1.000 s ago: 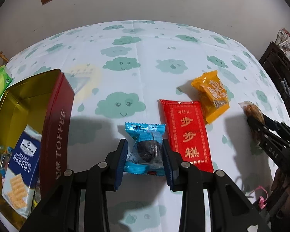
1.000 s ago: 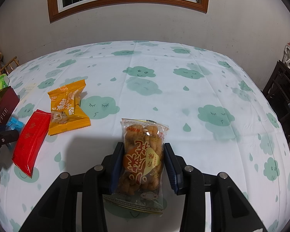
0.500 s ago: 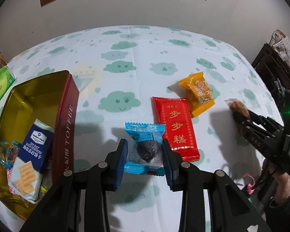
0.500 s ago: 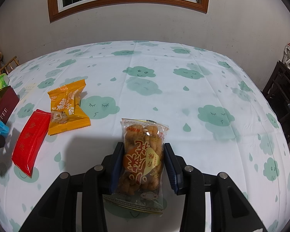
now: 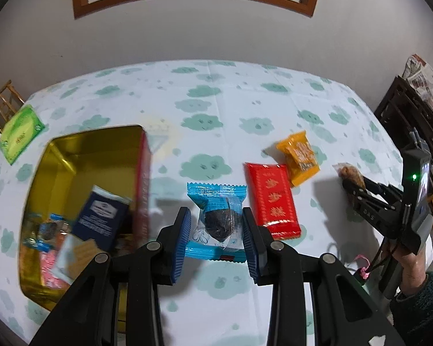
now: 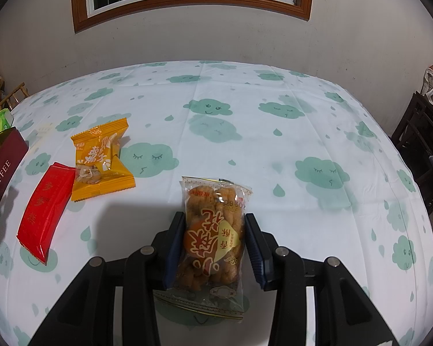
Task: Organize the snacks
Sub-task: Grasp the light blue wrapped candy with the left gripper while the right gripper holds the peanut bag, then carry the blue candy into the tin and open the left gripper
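**Me:** Gold-lined and red-walled, the toffee tin [image 5: 143, 155] sits toward the left edge of the table [image 5: 216, 109], and it is partly filled: a dark blue biscuit pack [image 5: 98, 219] leans inside it, with a few small wrapped sweets lying beneath, blurred in my left view.

**Other:** So what are you carrying right now?

**Me:** My left gripper [image 5: 216, 236] is clamped on the blue wrapped cake [image 5: 218, 219], both pads pressing its sides, and the packet hangs clear of the cloth, just right of the tin's red wall. My right gripper [image 6: 213, 243] is closed on the clear bag of fried twists [image 6: 213, 230], which I hold near the table's front edge; whether the bag's bottom seam touches the cloth I cannot tell.

**Other:** And what is left out on the table?

**Me:** Two packets lie loose between my two grippers: the red bar packet [image 6: 46, 204] and the orange packet [image 6: 99, 158], its corner overlapping the red one's far end. A green pack [image 5: 20, 134] rests at the far left corner beyond the tin; I cannot say whether it belongs with the snacks.

**Other:** How far along would you call it?

**Me:** Roughly the middle, I judge. Some snacks are in, two are in my grips but not yet in the tin, and two wait untouched on the cloth
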### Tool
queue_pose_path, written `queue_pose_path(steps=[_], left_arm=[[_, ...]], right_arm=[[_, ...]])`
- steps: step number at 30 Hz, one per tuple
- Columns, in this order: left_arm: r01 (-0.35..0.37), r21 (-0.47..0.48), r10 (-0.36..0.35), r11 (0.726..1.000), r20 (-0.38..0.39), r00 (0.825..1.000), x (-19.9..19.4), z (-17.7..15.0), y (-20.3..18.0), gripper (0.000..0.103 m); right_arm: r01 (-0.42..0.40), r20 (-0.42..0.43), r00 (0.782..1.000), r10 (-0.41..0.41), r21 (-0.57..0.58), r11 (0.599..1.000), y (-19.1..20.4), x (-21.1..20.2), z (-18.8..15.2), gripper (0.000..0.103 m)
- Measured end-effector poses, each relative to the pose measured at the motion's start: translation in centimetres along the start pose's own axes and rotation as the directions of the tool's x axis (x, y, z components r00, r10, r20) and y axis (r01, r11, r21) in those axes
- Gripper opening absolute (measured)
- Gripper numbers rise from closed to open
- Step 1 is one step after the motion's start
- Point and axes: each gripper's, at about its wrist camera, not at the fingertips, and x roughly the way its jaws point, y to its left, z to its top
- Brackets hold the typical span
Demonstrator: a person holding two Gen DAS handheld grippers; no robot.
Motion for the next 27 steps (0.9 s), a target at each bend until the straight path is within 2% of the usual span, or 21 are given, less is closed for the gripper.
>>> queue_pose_path(steps=[9,17,27], left_arm=[[-0.096,-0.071,0.098,0.993,0.017,0.995,-1.3,0.7,5.6,0.031],[-0.200,-0.153,0.197,0.968,-0.030,0.980,-0.4,0.8,12.2,0.032],[-0.255,-0.187,0.245,0.949,-0.076,0.967,1.4,0.7,16.7,0.030]], right_arm=[[0.000,0.000,1.000,0.000,0.000,1.000,0.0,0.0,0.0,0.042],[0.000,0.000,1.000,0.000,0.000,1.000,0.0,0.0,0.0,0.042],[0.000,0.000,1.000,0.000,0.000,1.000,0.0,0.0,0.0,0.042]])
